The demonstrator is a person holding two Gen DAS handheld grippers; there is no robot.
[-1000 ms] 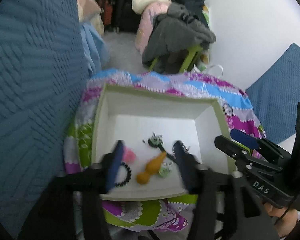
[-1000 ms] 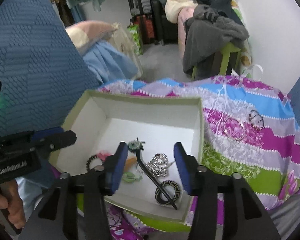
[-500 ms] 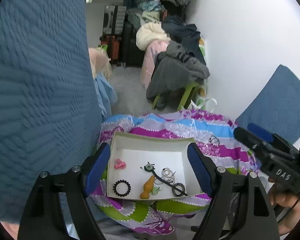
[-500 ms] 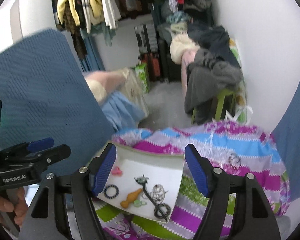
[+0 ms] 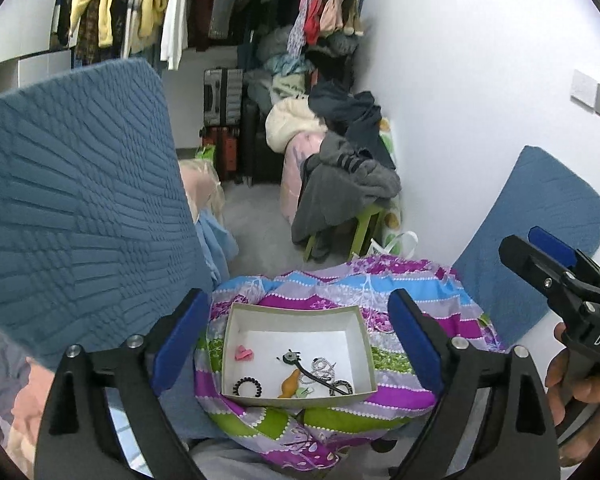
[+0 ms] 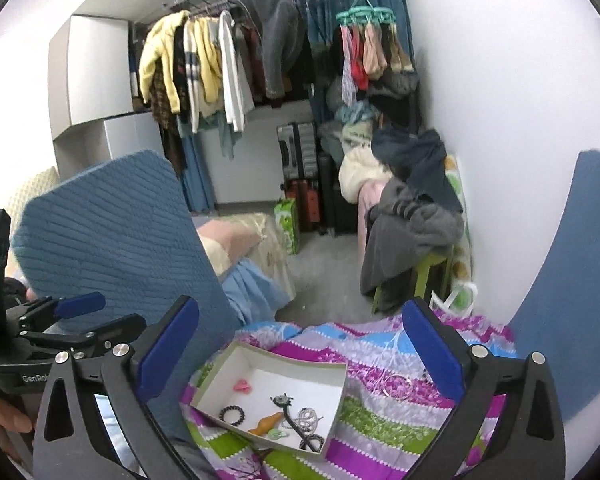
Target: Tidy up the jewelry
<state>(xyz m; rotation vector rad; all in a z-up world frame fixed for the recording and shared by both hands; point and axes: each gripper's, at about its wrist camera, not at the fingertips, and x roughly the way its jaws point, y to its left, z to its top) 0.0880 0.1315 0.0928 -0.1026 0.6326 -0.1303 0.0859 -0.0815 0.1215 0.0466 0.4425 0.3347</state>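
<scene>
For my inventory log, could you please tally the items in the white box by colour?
Pink: 1, clip
Black: 3, coil hair tie, long pin, striped ring
Orange: 1, piece
Green: 1, small piece
Silver: 1, chain
Total: 7

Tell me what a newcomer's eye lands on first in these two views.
First the white box on the bright striped quilt, low in the centre, holding a pink clip, a black hair tie and an orange piece. Both the left gripper and the right gripper frame it, wide open and empty. A bangle lies on the quilt right of the box.
</scene>
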